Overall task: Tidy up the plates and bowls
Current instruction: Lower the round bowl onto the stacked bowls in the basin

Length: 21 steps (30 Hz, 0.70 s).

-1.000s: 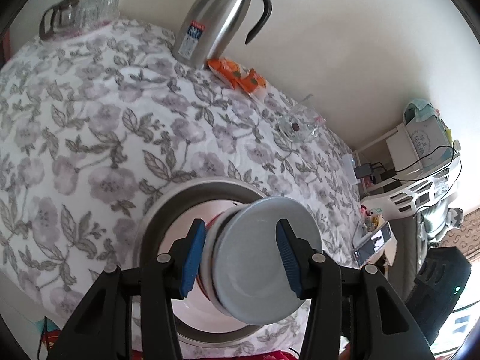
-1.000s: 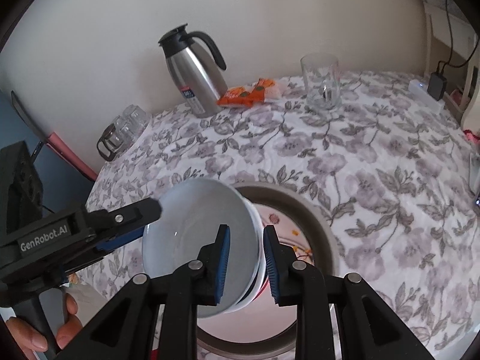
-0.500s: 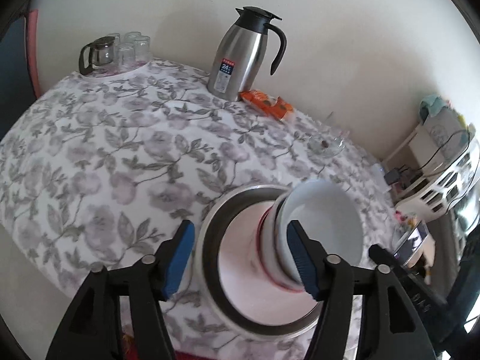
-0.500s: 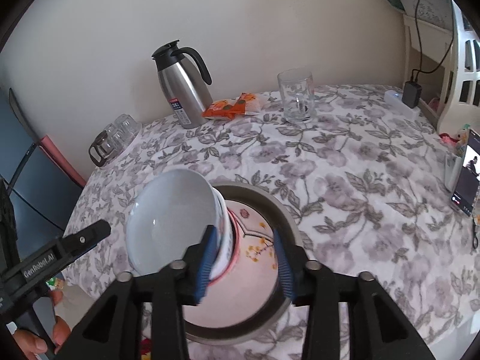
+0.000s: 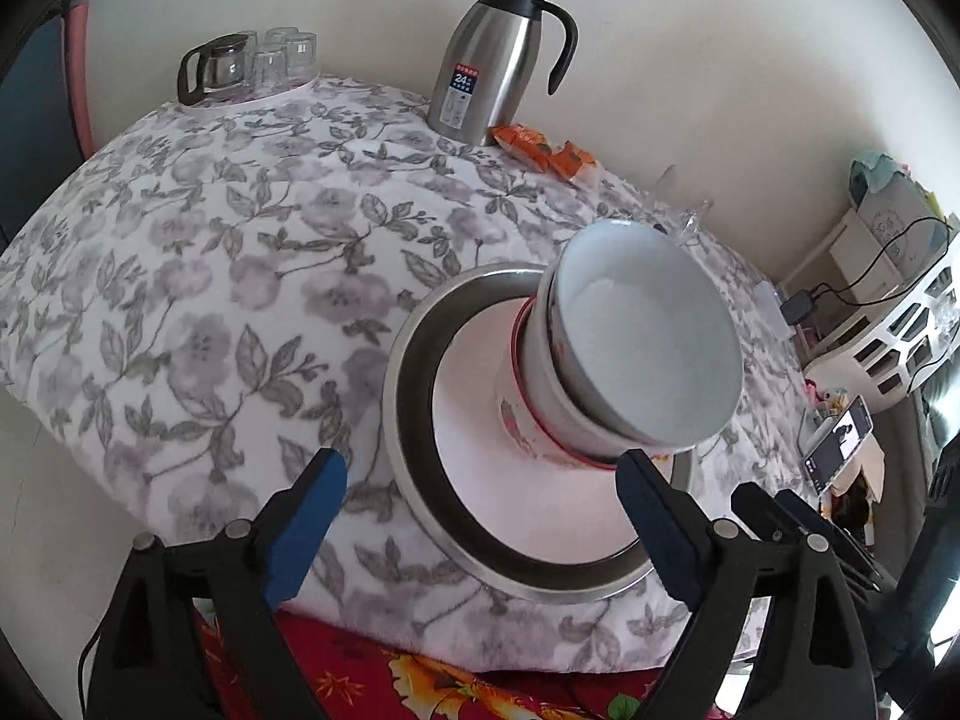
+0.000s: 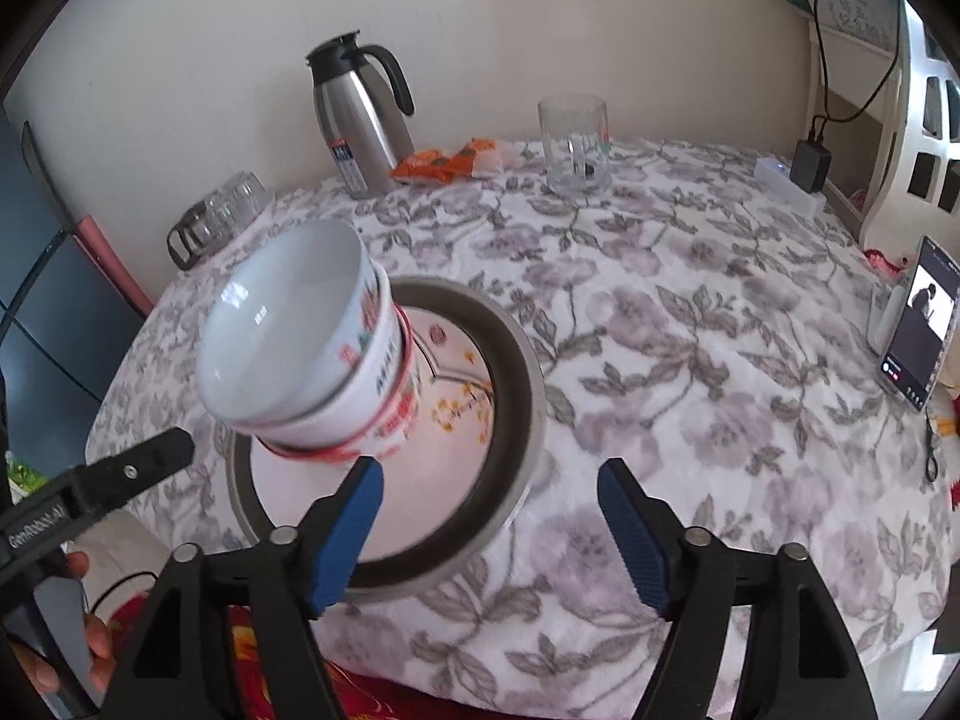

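Both grippers have let go and pulled back from the bowls (image 5: 636, 360). The left gripper (image 5: 480, 516) and right gripper (image 6: 489, 522) are wide, holding nothing. Stacking on the plate (image 6: 456, 420) looks done; next, check the pile sits steady.

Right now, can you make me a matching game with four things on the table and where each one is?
Things:
1. stacked bowls
2. steel jug
3. glass mug
4. phone

Places:
A. leaning up at the table's right edge, screen lit
B. on the plate inside the metal-rimmed tray
C. at the back by the wall, next to the orange snack packets
D. standing to the right of the packets, with nothing in it

Pairs: 1-B, 2-C, 3-D, 4-A
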Each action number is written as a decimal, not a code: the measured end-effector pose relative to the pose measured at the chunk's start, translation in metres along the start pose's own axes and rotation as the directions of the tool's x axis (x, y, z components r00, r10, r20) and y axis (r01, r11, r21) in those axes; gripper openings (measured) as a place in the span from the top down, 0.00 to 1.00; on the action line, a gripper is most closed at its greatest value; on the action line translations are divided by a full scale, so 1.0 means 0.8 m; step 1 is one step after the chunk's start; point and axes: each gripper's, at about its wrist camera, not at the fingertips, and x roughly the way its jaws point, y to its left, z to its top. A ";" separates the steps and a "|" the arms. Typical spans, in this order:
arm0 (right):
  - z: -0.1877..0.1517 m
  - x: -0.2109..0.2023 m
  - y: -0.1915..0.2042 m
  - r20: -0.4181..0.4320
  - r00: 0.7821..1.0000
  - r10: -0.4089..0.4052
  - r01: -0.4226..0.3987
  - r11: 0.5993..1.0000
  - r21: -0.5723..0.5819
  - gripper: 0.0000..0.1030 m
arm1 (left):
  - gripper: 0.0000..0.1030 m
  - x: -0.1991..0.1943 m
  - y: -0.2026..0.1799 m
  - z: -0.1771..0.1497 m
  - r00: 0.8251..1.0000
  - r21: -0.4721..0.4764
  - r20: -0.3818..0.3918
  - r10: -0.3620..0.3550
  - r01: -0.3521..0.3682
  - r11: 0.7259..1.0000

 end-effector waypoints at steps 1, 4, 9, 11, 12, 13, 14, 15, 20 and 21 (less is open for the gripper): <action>-0.002 0.001 -0.003 -0.005 1.000 -0.006 0.006 1.000 -0.003 0.22 | 0.11 -0.001 -0.002 -0.002 1.000 0.002 0.000 0.007 -0.007 1.000; -0.004 0.003 -0.010 -0.012 1.000 -0.022 0.022 1.000 -0.004 0.12 | 0.11 -0.001 -0.013 -0.011 1.000 0.030 -0.010 0.007 -0.007 1.000; -0.008 0.005 -0.019 -0.019 0.999 -0.039 0.038 0.999 -0.014 0.01 | 0.11 0.007 -0.033 -0.026 0.999 0.070 -0.046 0.021 -0.018 0.997; -0.009 0.005 -0.021 -0.018 0.999 -0.042 0.042 0.999 -0.017 0.00 | 0.11 0.009 -0.038 -0.030 0.998 0.080 -0.055 0.034 -0.029 0.996; -0.009 0.004 -0.023 -0.018 0.999 -0.046 0.045 0.999 -0.017 0.00 | 0.11 0.009 -0.039 -0.032 0.998 0.080 -0.053 0.044 -0.040 0.996; -0.009 0.004 -0.025 -0.018 0.999 -0.049 0.049 0.999 -0.016 0.00 | 0.11 0.008 -0.040 -0.033 0.997 0.080 -0.050 0.054 -0.050 0.996; -0.009 0.004 -0.026 -0.019 0.999 -0.051 0.051 0.999 -0.015 0.00 | 0.11 0.008 -0.040 -0.034 0.997 0.078 -0.050 0.061 -0.057 0.995; -0.009 0.005 -0.027 -0.021 0.998 -0.053 0.053 0.998 -0.015 0.00 | 0.11 0.008 -0.040 -0.034 0.997 0.077 -0.049 0.064 -0.061 0.995; -0.010 0.002 -0.031 -0.015 0.998 -0.063 0.062 0.998 -0.021 0.00 | 0.11 0.012 -0.042 -0.037 0.992 0.075 -0.071 0.103 -0.097 0.992; -0.010 0.002 -0.031 -0.014 0.998 -0.062 0.062 0.998 -0.020 0.00 | 0.11 0.013 -0.044 -0.037 0.989 0.082 -0.080 0.122 -0.115 0.990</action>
